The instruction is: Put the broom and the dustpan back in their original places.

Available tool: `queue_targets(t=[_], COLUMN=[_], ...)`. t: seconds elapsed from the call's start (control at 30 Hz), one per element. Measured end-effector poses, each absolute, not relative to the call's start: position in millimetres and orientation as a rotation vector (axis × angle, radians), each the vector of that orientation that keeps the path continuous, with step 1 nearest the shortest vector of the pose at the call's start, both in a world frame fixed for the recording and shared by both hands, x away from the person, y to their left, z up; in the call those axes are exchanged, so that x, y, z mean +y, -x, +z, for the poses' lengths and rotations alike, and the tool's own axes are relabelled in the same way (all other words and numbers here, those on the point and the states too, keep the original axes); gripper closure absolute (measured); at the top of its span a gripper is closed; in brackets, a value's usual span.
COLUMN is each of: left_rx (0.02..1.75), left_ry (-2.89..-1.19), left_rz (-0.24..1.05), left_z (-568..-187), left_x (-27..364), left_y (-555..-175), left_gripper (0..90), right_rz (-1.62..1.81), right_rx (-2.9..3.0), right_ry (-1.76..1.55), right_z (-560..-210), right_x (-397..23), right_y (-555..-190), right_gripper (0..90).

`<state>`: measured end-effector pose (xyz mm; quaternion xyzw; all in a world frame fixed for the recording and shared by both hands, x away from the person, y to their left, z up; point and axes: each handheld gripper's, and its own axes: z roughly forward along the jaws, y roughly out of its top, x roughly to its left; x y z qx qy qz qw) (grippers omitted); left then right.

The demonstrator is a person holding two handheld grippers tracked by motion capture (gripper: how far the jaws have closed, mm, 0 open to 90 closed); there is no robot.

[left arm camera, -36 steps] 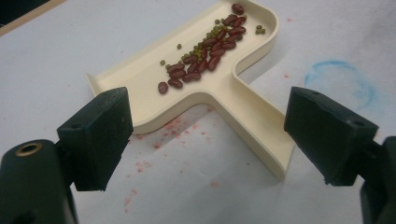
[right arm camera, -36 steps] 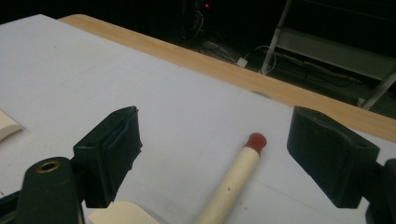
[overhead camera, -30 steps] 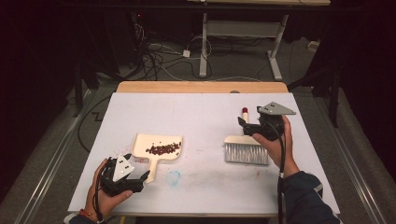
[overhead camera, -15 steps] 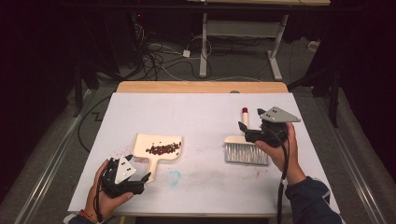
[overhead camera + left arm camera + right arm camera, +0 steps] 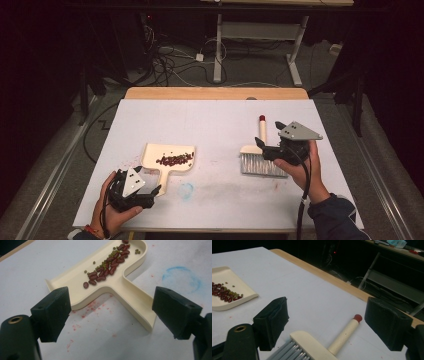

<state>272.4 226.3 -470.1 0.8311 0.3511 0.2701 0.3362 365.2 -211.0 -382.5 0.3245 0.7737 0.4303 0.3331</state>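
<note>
While both tools (agape) hover, dustpan (image 5: pixel 170 161) lies.

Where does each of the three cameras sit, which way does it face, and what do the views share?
High view: fixed above the near side, looking forward and down on the table; both forearms, the left tool and the right tool show.
Left gripper view: rides the left tool, looking down between its open jaws at the dustpan holding beans.
Right gripper view: rides the right tool, looking across the table over the brush, its jaws open.
Shared: all three show the dustpan; the high and right gripper views share the brush.
</note>
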Motion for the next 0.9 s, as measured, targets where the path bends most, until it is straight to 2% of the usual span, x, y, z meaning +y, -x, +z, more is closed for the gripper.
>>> queue_targets(t=[0.9], left_rx=[0.896], left_ry=[-2.183], left_rz=[0.701], left_z=[-470], left_x=[225], left_y=[-271], left_gripper=[15.3], right_rz=[1.135], right_rx=[2.057], right_ry=[-0.795], right_z=[-394], right_x=[-240], right_y=[-335], right_gripper=[18.6])
